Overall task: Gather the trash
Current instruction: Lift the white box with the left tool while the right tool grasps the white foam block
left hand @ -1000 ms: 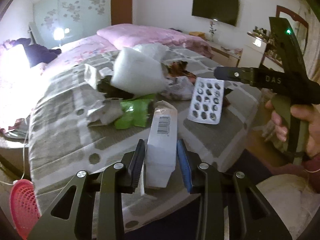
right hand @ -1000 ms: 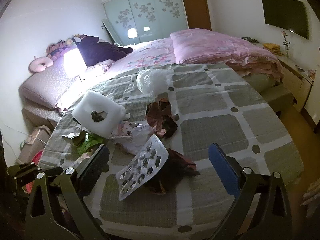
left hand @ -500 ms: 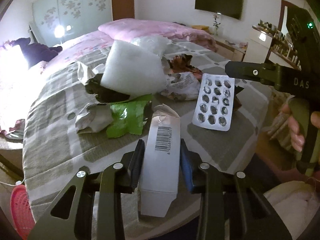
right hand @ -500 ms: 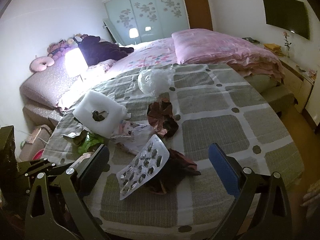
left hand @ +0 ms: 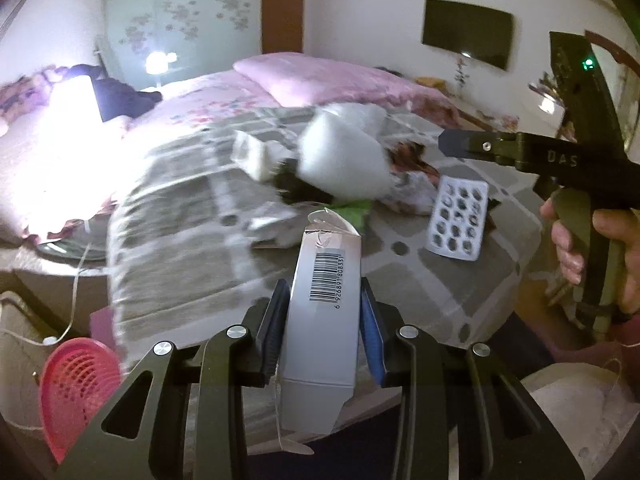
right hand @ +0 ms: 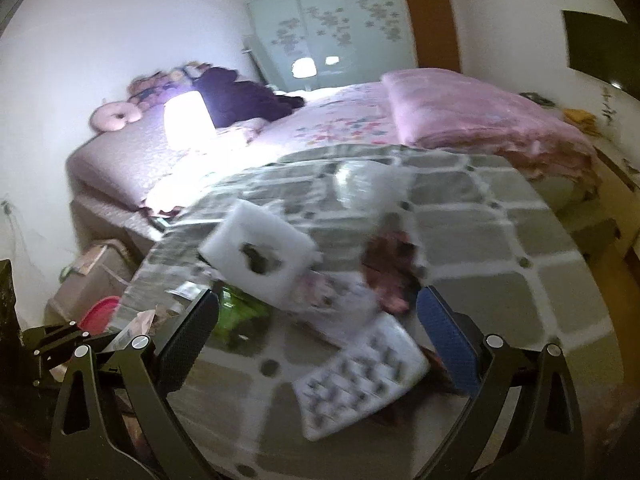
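One carton (left hand: 324, 308), one blister tray (left hand: 458, 220), one foam block (left hand: 344, 156), two hand-held grippers.

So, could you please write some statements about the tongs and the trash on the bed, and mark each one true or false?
1. The left tongs hold a white carton with a barcode. True.
2. The right tongs grip the blister tray. False: they are open and hold nothing.
3. The blister tray lies on the grey checked blanket. True.
4. The white foam block is on the floor. False: it rests on the trash pile on the bed.
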`<state>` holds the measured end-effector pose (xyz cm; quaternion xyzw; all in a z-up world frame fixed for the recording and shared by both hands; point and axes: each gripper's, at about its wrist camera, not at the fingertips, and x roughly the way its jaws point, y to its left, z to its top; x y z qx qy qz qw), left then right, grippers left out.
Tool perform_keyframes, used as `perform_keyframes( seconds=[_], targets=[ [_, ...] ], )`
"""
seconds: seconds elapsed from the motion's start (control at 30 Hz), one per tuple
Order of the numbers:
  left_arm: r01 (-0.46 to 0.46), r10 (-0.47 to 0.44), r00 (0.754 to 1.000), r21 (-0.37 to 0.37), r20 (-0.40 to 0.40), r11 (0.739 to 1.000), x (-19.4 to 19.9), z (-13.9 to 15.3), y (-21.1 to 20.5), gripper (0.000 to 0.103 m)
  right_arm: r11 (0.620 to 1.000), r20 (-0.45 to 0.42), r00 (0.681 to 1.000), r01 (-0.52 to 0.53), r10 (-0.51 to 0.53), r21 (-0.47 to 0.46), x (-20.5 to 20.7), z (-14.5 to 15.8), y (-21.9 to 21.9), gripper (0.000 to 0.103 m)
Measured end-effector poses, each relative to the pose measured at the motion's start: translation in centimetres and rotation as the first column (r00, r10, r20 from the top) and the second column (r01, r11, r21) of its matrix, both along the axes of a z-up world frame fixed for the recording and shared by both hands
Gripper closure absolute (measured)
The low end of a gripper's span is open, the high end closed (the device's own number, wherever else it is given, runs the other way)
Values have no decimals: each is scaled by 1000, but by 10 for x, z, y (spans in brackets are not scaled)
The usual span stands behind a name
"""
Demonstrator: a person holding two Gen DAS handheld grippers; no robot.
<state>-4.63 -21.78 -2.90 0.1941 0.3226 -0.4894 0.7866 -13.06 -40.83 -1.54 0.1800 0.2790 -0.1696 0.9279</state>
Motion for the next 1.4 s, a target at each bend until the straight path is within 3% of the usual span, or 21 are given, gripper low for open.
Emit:
perform_keyframes(
  seconds=[0.23,0.5,0.7,0.77,0.93,0.97,1.0,1.17,1.3,1.37,1.4],
  targets=[
    [-87,87,996,-51,-5,995,24,11,22,70,996,-9,999,-51,52,67,51,0,5,7],
    [-125,124,992,-79,-22,989,37,15,34,70,989,-69,996,-41,51,140,93,-11,4,7],
    [-150,149,989,-84,-15,985,42,16,38,70,993,-107,993,-42,54,108,102,-18,11,7],
    [-159,159,987,-83,-12,984,43,16,39,70,995,-108,993,-39,49,94,102,-17,12,14],
    [-182,183,983,-83,-2,980,45,18,40,70,996,-94,994,-45,52,72,98,-12,13,19],
    [-187,188,982,-84,1,979,46,18,41,70,997,-88,995,-46,52,68,97,-10,13,39],
    [-194,195,981,-85,3,977,47,20,42,70,996,-85,994,-56,62,64,97,-7,14,46],
    [-222,223,975,-98,5,970,50,24,49,70,996,-64,994,-87,88,19,94,6,25,48],
    [-231,233,972,-92,6,969,50,24,49,70,995,-71,993,-96,99,34,95,5,24,45],
    [-231,233,972,-90,11,969,50,24,48,70,996,-70,994,-82,85,43,94,3,22,16],
    [-231,233,972,-89,13,969,50,24,48,70,997,-63,996,-62,65,42,93,3,20,11]
  ],
)
